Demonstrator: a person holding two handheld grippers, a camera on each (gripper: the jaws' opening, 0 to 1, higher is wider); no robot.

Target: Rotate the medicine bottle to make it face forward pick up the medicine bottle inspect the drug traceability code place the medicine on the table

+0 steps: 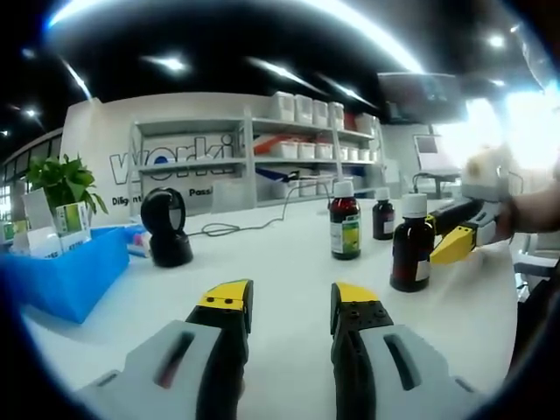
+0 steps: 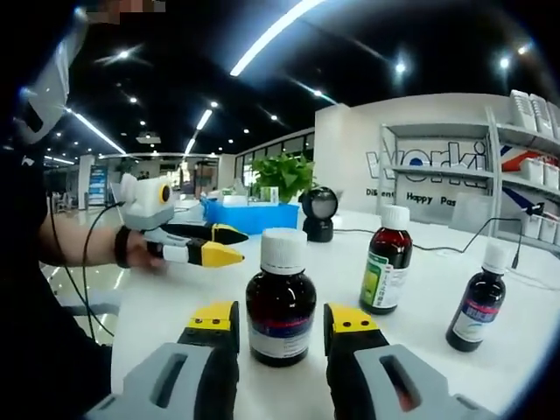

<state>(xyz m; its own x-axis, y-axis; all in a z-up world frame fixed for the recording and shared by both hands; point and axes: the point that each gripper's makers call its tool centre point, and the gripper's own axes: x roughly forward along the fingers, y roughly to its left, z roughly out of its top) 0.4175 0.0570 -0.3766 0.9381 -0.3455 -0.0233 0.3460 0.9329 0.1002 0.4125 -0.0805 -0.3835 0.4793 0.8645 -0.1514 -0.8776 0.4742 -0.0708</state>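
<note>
Three medicine bottles [image 2: 281, 299] [image 2: 386, 260] [image 2: 479, 297], one blue bin [image 1: 66, 267], one black scanner [image 1: 166, 227].

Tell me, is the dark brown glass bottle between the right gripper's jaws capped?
Capped: the dark brown glass bottle stands upright with its white cap seated on top.

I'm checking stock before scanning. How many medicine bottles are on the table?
3: one between the right gripper jaws, one with a green label behind it, one smaller to the side. Others may be hidden.

Medicine bottle [image 2: 281, 311]: glossy dark glass, white plastic cap, paper label. Table [image 1: 280, 262]: smooth, white, matt.
</note>
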